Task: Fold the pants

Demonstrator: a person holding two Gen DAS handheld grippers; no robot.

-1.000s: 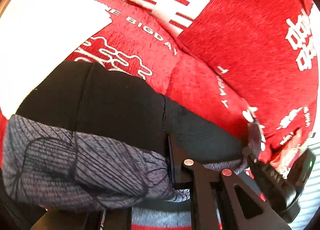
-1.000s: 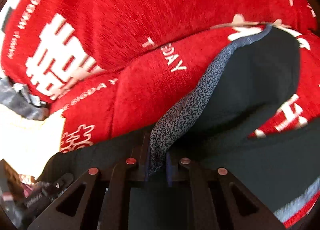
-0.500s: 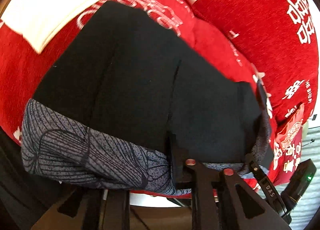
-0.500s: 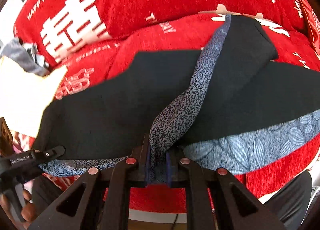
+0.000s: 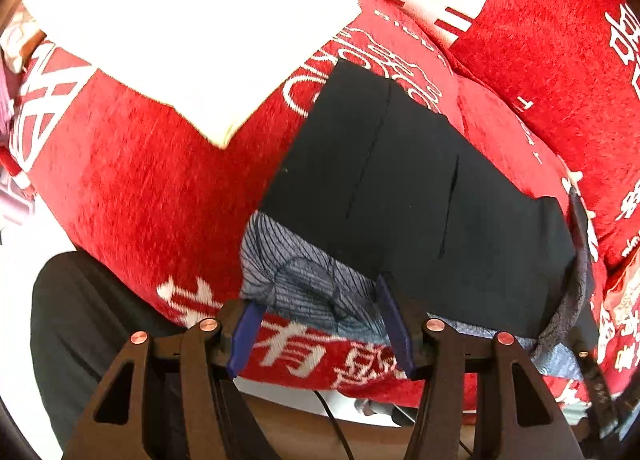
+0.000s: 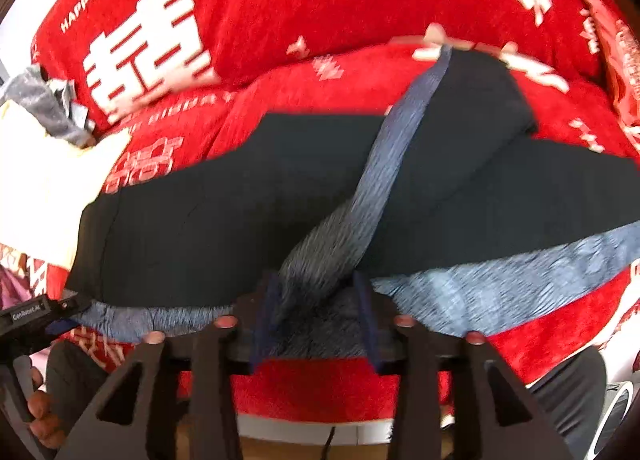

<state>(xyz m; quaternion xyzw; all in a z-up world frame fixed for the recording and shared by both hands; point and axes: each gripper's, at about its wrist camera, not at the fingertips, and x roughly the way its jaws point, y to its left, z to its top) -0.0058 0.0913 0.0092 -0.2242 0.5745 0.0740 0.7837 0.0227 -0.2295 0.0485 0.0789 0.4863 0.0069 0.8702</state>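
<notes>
Black pants (image 5: pixel 400 200) with a grey-blue patterned band (image 5: pixel 304 284) lie spread on the red sofa seat (image 5: pixel 152 188). My left gripper (image 5: pixel 320 328) hovers over the band's near end. Its jaws are opening, and the fabric lies between the blue pads (image 5: pixel 244 336) without being pressed. In the right wrist view the pants (image 6: pixel 200 228) stretch across the seat. A twisted patterned strip (image 6: pixel 384 180) runs down into my right gripper (image 6: pixel 316 320). That gripper's jaws are opening too, with the bunched strip loose between them. The left gripper (image 6: pixel 36 312) shows at the far left.
A white folded cloth (image 5: pixel 180 32) lies on the seat left of the pants, with a grey garment (image 6: pixel 40 100) behind it. Red cushions (image 5: pixel 540 40) with white characters line the back. A person's dark trouser legs (image 5: pixel 80 340) stand at the sofa's front edge.
Both grippers went from shut on the patterned fabric to jaws standing apart. The pants came down and now lie flat on the seat. The left view shifted toward the pants' left end.
</notes>
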